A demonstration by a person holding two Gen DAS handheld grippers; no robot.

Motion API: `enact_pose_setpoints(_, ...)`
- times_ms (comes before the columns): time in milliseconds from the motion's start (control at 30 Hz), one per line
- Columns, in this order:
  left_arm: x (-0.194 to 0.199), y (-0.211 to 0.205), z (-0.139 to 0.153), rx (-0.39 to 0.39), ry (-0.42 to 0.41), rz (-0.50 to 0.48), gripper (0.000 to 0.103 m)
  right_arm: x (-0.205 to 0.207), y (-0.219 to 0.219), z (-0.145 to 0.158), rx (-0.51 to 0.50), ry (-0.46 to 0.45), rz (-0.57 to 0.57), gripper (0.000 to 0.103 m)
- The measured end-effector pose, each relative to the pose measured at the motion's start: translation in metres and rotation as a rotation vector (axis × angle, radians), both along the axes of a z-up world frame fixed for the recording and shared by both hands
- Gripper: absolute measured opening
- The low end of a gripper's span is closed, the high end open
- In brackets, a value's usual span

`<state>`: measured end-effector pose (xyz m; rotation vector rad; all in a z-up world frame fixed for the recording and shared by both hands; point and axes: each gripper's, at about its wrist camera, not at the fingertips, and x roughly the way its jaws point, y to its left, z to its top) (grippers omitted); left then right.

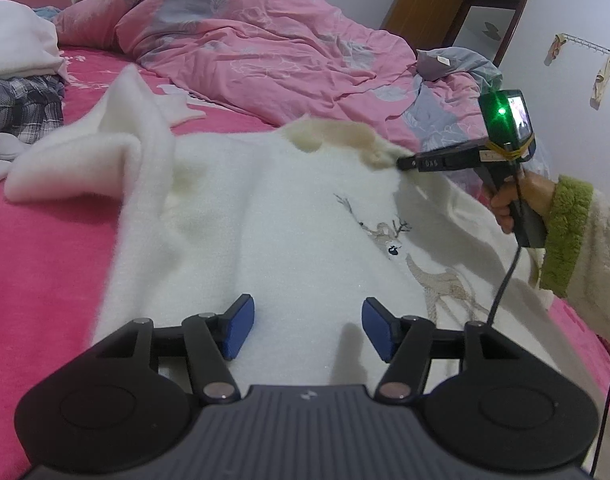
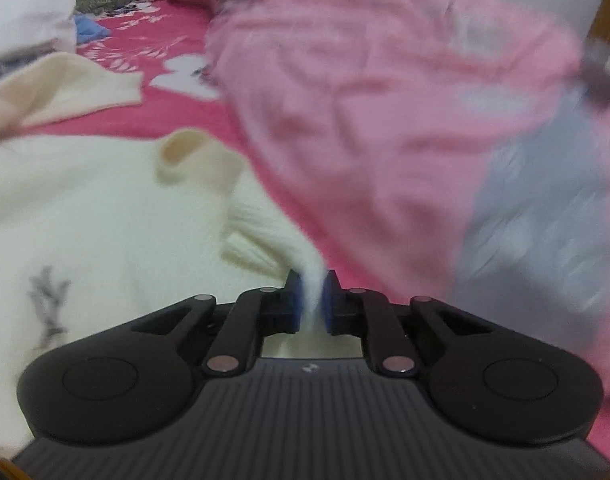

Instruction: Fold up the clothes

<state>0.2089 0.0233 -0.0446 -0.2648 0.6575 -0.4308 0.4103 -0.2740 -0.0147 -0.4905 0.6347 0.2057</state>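
While the white sweater (image 1: 289,240) lies spread front-up on the pink bed (image 1: 45,248), the right gripper (image 2: 313,300) pinches a tuck of its fabric near the shoulder, just beside the collar (image 1: 329,136), jaws closed on the cloth. The left gripper (image 1: 303,324) hovers over the lower body of the sweater with its blue pads (image 1: 237,328) wide apart, holding nothing. One sleeve (image 1: 105,148) is already lifted and doubled over on the left side. This looks like the early folding stage: the right side is being gathered to turn inward. The next move probably calls for carrying the pinched shoulder across the deer print (image 1: 409,252) while the left gripper pins or grips the hem so the body does not slide. The rumpled quilt (image 1: 265,40) lies close behind the collar and could catch the fabric; a plaid garment (image 1: 21,108) sits well to the left. The right wrist view is blurred.
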Motion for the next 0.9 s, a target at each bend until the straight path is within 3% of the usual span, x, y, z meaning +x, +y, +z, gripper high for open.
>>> enact_pose_setpoints(167,-0.001,0.001,-0.001,-0.003,0.000,0.001,0.061,0.016,0.013,-0.026,-0.134,-0.024,0.001,0.009)
enact_pose_setpoints(267,0.000,0.001,-0.001,-0.011,0.001,0.001,0.061,0.029,0.012,-0.051,-0.155,-0.012,-0.019,0.010)
enact_pose_setpoints(367,0.000,0.002,-0.001,-0.017,0.002,0.001,0.061,0.036,-0.002,-0.045,-0.035,-0.011,-0.082,0.018)
enact_pose_setpoints(500,0.000,0.001,-0.001,-0.016,0.003,0.002,0.061,0.032,-0.039,-0.007,0.224,0.021,-0.172,0.058)
enact_pose_setpoints(567,0.000,0.001,0.000,-0.014,0.003,0.002,0.061,0.013,-0.063,0.021,0.354,-0.002,-0.185,0.063)
enact_pose_setpoints(667,0.000,0.000,0.000,-0.011,0.004,0.003,0.061,-0.017,-0.096,0.054,0.471,-0.021,-0.194,0.069)
enact_pose_setpoints(733,0.000,0.000,0.000,-0.010,0.003,0.004,0.061,-0.032,-0.114,0.061,0.494,0.014,-0.196,0.077)
enact_pose_setpoints(900,0.000,0.000,0.000,-0.012,0.004,0.004,0.061,-0.041,-0.125,0.033,0.329,0.113,-0.232,0.078)
